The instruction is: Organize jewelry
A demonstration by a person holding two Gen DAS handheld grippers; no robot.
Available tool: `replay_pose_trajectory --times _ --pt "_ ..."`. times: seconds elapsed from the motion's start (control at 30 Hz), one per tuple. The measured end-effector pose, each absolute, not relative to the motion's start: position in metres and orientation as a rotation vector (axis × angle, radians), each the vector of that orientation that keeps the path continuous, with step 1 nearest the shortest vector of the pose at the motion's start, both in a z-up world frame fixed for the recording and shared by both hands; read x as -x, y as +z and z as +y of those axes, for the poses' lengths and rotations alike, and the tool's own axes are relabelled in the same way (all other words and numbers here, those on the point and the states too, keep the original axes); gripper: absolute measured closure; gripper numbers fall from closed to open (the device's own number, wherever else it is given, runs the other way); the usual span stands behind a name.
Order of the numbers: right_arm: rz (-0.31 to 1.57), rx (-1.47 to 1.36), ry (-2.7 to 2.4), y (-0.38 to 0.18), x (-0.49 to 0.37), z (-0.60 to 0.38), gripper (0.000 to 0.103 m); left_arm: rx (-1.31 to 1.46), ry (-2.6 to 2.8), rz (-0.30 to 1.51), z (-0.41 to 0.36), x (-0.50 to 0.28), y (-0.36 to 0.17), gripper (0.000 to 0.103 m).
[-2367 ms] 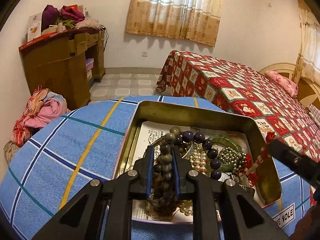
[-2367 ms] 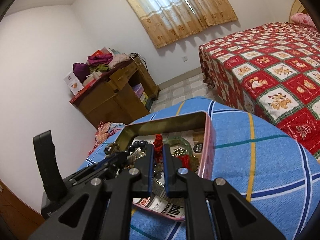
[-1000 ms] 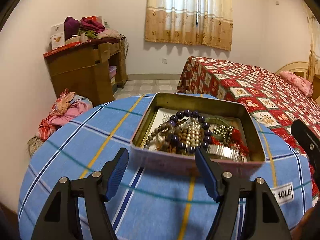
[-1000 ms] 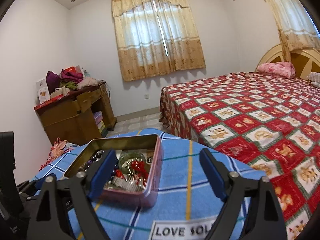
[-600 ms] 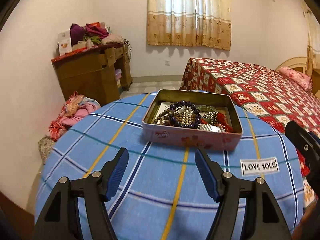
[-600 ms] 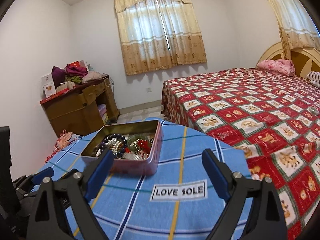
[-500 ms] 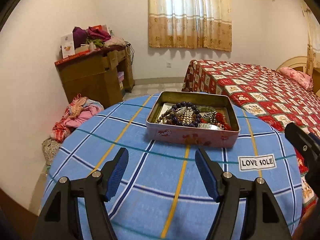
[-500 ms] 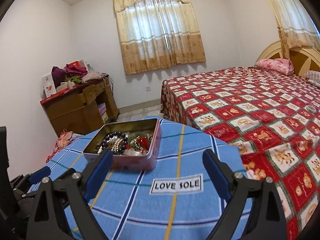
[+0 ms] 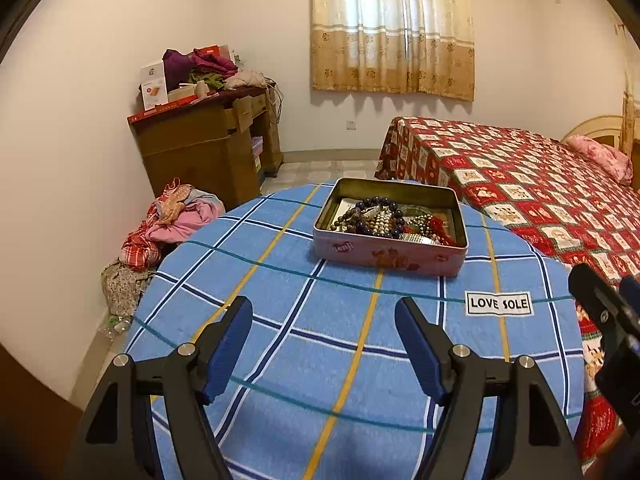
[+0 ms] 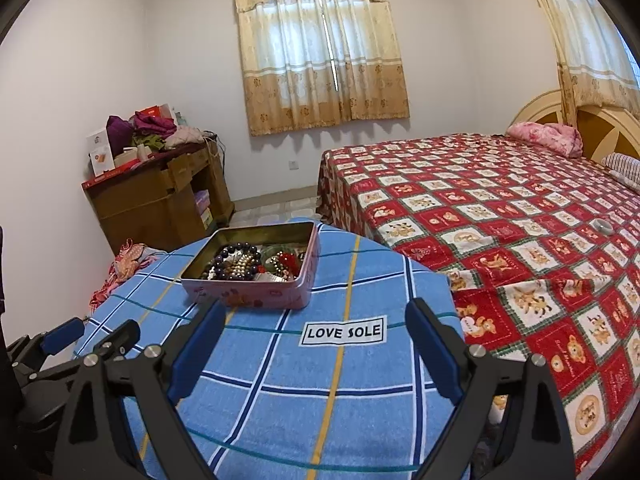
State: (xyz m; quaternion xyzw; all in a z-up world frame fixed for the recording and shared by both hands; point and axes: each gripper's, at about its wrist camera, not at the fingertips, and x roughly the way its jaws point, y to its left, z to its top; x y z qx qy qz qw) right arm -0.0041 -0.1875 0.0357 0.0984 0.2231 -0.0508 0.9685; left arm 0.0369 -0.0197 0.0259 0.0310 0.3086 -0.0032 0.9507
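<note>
A pink tin box (image 9: 390, 258) stands on the round table with the blue checked cloth (image 9: 280, 320). It holds a heap of jewelry (image 9: 384, 222): dark bead bracelets, pearl strands, a green bangle and red beads. It also shows in the right wrist view (image 10: 256, 294), with the jewelry (image 10: 252, 266) inside. My left gripper (image 9: 324, 312) is open and empty, well back from the box above the near cloth. My right gripper (image 10: 316, 314) is open and empty, also back from the box.
A bed with a red patterned cover (image 10: 500, 216) stands right of the table. A wooden desk piled with clothes (image 9: 208, 148) is at the far left wall. A heap of clothes (image 9: 168, 224) lies on the floor. A "LOVE SOLE" label (image 9: 499, 303) is on the cloth.
Both grippers let go of the beads in the box, opened wide and drew back and up from it. The box now sits farther off in both views.
</note>
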Motion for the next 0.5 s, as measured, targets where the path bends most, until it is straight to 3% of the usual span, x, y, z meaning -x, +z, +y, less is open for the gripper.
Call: replay_pose_trajectory --times 0.5 --pt "0.246 -0.197 -0.073 0.104 0.021 -0.180 0.004 -0.071 0.028 0.457 -0.016 -0.018 0.088 0.029"
